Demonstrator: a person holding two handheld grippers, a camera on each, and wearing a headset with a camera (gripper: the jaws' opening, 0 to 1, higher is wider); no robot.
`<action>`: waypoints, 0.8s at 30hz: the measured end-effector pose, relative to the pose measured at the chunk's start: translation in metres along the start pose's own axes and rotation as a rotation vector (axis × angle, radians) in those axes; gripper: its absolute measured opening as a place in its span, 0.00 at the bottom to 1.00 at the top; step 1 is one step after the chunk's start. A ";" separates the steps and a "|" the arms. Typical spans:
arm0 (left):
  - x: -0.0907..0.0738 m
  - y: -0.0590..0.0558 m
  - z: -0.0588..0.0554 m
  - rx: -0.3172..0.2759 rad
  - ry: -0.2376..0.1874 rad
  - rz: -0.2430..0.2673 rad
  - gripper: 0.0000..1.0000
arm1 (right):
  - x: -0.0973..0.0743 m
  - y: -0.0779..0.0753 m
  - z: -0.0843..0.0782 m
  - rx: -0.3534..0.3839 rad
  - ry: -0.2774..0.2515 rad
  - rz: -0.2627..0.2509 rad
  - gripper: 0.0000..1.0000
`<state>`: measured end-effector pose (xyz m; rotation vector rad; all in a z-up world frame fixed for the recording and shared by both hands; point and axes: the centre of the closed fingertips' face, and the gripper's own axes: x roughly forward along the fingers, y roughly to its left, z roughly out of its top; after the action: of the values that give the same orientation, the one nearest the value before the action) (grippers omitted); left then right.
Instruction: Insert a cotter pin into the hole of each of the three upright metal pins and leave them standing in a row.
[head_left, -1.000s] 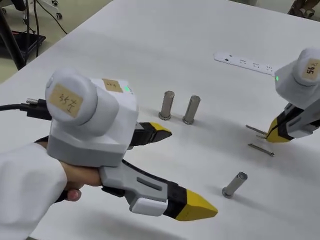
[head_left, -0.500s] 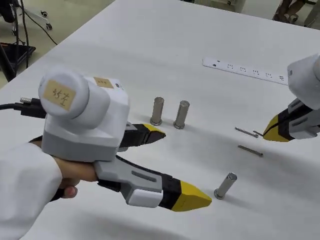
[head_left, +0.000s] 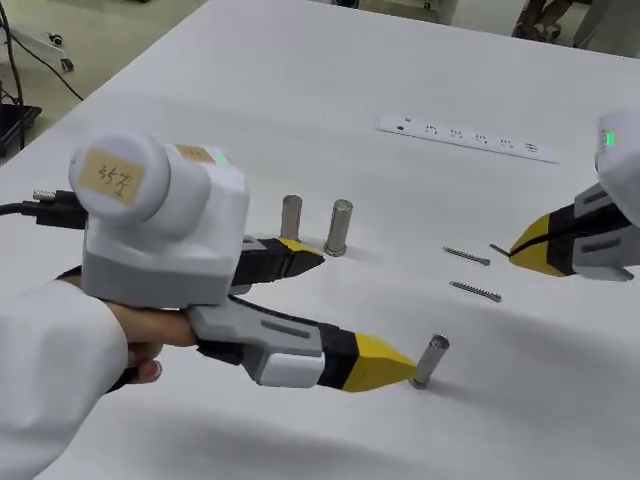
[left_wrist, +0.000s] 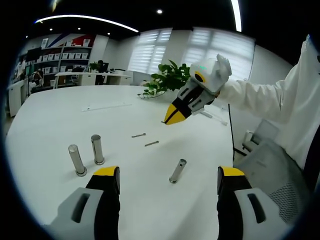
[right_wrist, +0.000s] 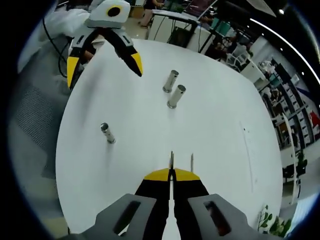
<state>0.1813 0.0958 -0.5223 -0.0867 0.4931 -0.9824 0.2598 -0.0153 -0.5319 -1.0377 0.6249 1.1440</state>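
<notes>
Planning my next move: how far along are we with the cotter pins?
Done: nothing yet; the three metal pins stand bare, two side by side, the third pin apart near the open left hand-held gripper. In hand: the right hand-held gripper is shut, seemingly on one cotter pin. Left: two cotter pins lie on the table; all three insertions and the row remain.

The head view looks down at the worktop (head_left: 300, 90) from just behind the left tongs (head_left: 366, 315), large at lower left. The left gripper view skims low toward the right tongs (left_wrist: 166, 120) (upper centre); the right gripper view looks back from higher. All share the metal pins (head_left: 338, 228).
</notes>
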 end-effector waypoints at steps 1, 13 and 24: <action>0.002 0.000 0.002 -0.002 -0.002 -0.002 0.77 | -0.001 0.001 0.001 -0.004 -0.003 -0.009 0.00; 0.019 -0.005 0.030 -0.056 -0.067 -0.036 0.67 | -0.023 0.014 0.019 -0.016 -0.081 -0.113 0.00; 0.034 -0.020 0.041 -0.145 -0.076 -0.111 0.51 | -0.037 0.035 0.040 -0.030 -0.137 -0.167 0.00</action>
<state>0.1991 0.0510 -0.4924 -0.2827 0.4933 -1.0475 0.2110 0.0068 -0.4955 -1.0086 0.4062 1.0701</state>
